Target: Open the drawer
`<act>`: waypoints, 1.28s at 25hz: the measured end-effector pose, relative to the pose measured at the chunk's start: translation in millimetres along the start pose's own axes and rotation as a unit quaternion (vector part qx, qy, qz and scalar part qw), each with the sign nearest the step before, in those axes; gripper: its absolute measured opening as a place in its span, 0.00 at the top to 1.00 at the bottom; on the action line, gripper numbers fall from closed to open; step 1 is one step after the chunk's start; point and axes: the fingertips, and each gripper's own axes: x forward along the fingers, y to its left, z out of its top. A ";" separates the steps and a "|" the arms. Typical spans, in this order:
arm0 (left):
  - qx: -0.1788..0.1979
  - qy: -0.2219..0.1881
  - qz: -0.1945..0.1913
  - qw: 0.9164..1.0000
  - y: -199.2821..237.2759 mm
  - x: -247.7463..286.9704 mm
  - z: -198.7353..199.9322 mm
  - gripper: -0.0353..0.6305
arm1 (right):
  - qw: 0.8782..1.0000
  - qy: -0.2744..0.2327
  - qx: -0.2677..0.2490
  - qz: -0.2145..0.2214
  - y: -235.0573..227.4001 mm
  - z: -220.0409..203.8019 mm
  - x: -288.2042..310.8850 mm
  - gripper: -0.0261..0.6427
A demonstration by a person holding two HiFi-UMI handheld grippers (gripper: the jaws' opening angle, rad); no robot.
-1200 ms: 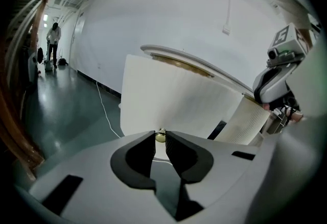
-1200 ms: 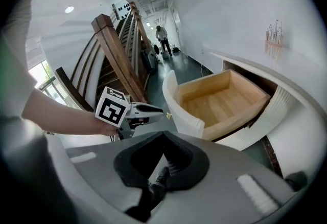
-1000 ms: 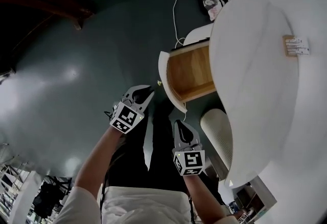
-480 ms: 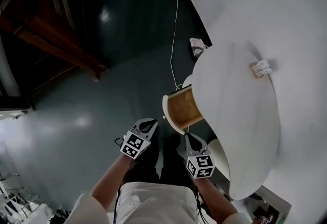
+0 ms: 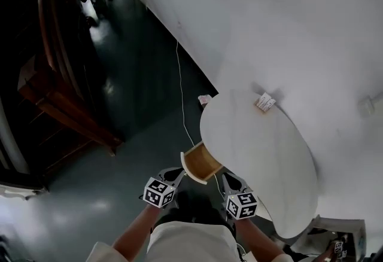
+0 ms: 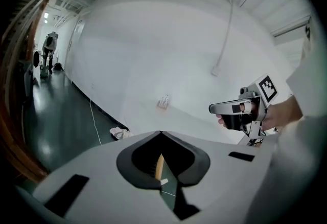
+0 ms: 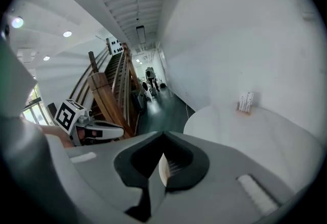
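Left claw [image 5: 175,172] and right claw [image 5: 230,179] pressed together, empty; just ahead, the open drawer [image 5: 201,162] looks rigid, light, grippable by its front rim.

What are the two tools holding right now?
Nothing. The left tool and the right tool both have their jaws shut together with nothing between them. Neither touches the open drawer.

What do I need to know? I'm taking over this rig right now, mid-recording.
Left gripper: shut, empty.
Right gripper: shut, empty.
Drawer: pulled out from under the white round table, with its wooden inside showing. Neither gripper holds it.
Done: the drawer is open.
Left: probably nothing, though you could check that it is out far enough.
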 end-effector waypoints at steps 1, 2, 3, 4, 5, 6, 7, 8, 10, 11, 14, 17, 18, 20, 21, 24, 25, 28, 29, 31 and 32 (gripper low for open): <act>0.005 -0.007 -0.004 1.000 -8.6 -3.9 11.6 0.94 | 1.000 -0.009 -0.006 -0.002 -2.5 10.2 -9.8 0.94; 0.009 -0.016 -0.008 1.000 -17.3 -7.8 22.9 0.94 | 1.000 -0.018 -0.014 -0.003 -4.7 19.5 -19.3 0.94; 0.012 -0.025 -0.011 1.000 -26.1 -12.0 33.4 0.94 | 0.999 -0.027 -0.021 -0.003 -6.3 27.6 -28.8 0.94; 0.014 -0.035 -0.013 0.999 -35.0 -16.4 42.8 0.94 | 0.999 -0.036 -0.028 -0.003 -7.4 34.5 -38.3 0.94; 0.016 -0.045 -0.015 0.999 -44.0 -20.6 51.4 0.94 | 0.998 -0.044 -0.034 -0.004 -8.7 40.5 -48.0 0.94; 0.017 -0.055 -0.017 0.998 -53.6 -24.5 59.1 0.94 | 0.998 -0.052 -0.039 -0.005 -10.4 45.4 -57.9 0.94; 0.017 -0.066 -0.017 0.998 -63.7 -28.2 65.8 0.94 | 0.997 -0.058 -0.044 -0.007 -12.5 49.2 -67.9 0.94; 0.017 -0.076 -0.016 0.997 -73.7 -32.0 71.5 0.94 | 0.997 -0.063 -0.046 -0.006 -14.5 52.0 -77.7 0.94; 0.022 -0.094 -0.009 0.995 -92.3 -39.3 79.5 0.94 | 0.996 -0.071 -0.048 -0.002 -17.1 54.9 -96.0 0.94; 0.026 -0.101 -0.005 0.995 -101.0 -42.1 81.9 0.94 | 0.996 -0.074 -0.052 0.002 -18.2 55.7 -104.7 0.94; 0.036 -0.116 0.005 0.993 -123.6 -49.5 87.3 0.94 | 0.994 -0.087 -0.071 0.010 -22.3 60.0 -128.6 0.94; 0.041 -0.130 0.016 0.991 -145.8 -59.2 89.6 0.94 | 0.991 -0.100 -0.081 0.019 -27.6 65.2 -151.3 0.94; 0.045 -0.133 0.021 0.990 -153.6 -62.2 88.8 0.94 | 0.991 -0.105 -0.083 0.022 -29.8 66.0 -159.1 0.94; 0.055 -0.140 0.033 0.988 -167.9 -68.3 86.5 0.94 | 0.989 -0.115 -0.087 0.028 -33.8 66.9 -173.7 0.94; 0.061 -0.143 0.040 0.987 -174.4 -71.3 85.1 0.94 | 0.988 -0.122 -0.090 0.032 -35.3 67.6 -180.7 0.94; 0.069 -0.159 0.056 0.983 -191.3 -79.3 78.2 0.94 | 0.984 -0.145 -0.102 0.034 -41.6 67.3 -200.3 0.94; 0.067 -0.164 0.061 0.982 -195.7 -81.5 75.2 0.94 | 0.983 -0.148 -0.104 0.034 -44.8 64.6 -205.1 0.94; 0.060 -0.170 0.073 0.981 -206.7 -88.0 66.2 0.94 | 0.983 -0.146 -0.101 0.035 -52.6 54.6 -214.7 0.94; 0.059 -0.170 0.075 0.981 -209.5 -90.7 63.6 0.94 | 0.984 -0.146 -0.099 0.036 -53.3 52.1 -217.3 0.94; 0.060 -0.170 0.077 0.981 -213.7 -97.3 60.2 0.94 | 0.983 -0.147 -0.099 0.037 -51.6 49.3 -222.4 0.94; 0.061 -0.172 0.079 0.980 -214.8 -101.1 59.6 0.94 | 0.983 -0.149 -0.101 0.037 -49.7 48.8 -224.5 0.94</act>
